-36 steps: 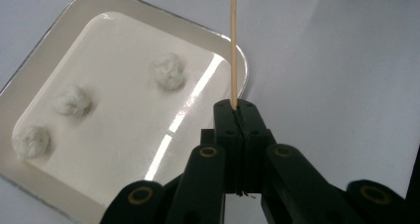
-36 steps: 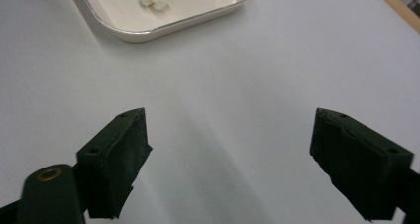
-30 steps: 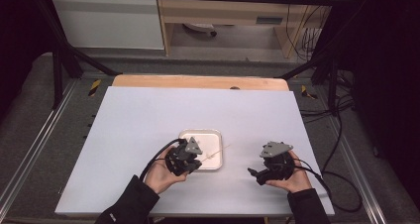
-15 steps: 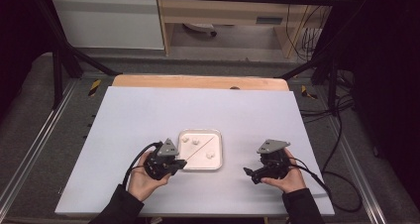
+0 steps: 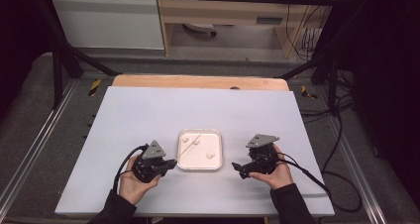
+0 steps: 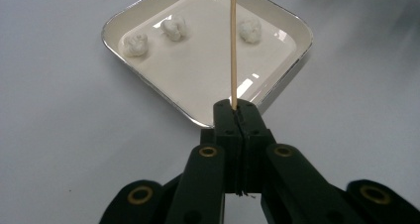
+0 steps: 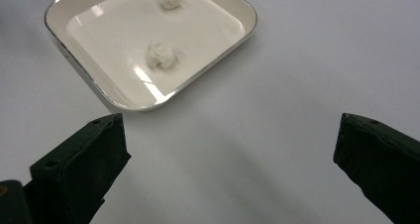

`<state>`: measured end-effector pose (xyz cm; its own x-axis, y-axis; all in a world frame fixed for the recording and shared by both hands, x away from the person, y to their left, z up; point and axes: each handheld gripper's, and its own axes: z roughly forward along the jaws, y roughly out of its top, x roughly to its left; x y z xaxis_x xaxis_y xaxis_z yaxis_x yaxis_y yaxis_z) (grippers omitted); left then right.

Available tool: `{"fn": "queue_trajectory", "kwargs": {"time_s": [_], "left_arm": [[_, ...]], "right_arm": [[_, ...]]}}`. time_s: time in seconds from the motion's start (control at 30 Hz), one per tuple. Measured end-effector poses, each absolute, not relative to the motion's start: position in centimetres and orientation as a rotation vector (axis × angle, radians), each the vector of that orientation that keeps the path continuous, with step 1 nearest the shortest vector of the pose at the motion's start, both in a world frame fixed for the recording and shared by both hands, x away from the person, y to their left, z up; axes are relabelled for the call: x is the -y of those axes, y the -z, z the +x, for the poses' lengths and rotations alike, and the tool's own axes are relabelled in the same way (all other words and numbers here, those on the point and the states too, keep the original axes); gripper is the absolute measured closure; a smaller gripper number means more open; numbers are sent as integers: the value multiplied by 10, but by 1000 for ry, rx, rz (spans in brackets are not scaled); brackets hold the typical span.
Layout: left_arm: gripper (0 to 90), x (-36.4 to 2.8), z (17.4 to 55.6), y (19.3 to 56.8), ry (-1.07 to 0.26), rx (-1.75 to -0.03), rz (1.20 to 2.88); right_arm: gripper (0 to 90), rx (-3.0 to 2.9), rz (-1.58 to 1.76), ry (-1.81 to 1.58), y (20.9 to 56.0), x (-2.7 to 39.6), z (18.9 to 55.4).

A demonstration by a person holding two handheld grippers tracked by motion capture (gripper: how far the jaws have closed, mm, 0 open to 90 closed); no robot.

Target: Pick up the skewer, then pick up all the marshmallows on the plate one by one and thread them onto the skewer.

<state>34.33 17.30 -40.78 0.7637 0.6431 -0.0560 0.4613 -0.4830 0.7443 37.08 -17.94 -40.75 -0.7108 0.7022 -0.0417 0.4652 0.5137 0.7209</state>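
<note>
Fingers, left gripper (image 6: 236,116): two black jaws pressed together, clamped on the lower end of one thin wooden skewer (image 6: 233,45), which runs straight out from the tips over the tray. Fingers, right gripper (image 7: 228,149): two black jaws spread wide at the lower corners of its own view, bare table between them, nothing held; these jaws have just been opening. Item count: grippers, two, one per hand, each with a grey three-cornered plate on top and a trailing black cable; hands, two, entering from the bottom of the high view in dark sleeves. Skewer, one; in the high view it is a pale thin line from the left gripper (image 5: 168,163) slanting up over the tray's left part, its far tip hard to place and cut off at the top edge in the left gripper view. Tray (image 5: 216,164), one, shallow, square with rounded corners, cream inside with a bright rim, lying on the white table (image 5: 148,110) between the two grippers, the right gripper (image 5: 238,168) just beside its right edge. White lumps (image 6: 173,27) in the tray, three, small and crumpled, well apart from one another; their material cannot be told. Right gripper view: two lumps whole, a third cut off at the top edge. Writing, brands, labels: none readable.
</note>
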Motion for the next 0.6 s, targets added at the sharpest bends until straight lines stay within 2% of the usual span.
{"fn": "queue_trajectory", "kwargs": {"time_s": [0.6], "left_arm": [[885, -189, 338, 417, -293, -864, 2121]], "right_arm": [[16, -2411, 1010, -1131, 401, 135, 390]]}}
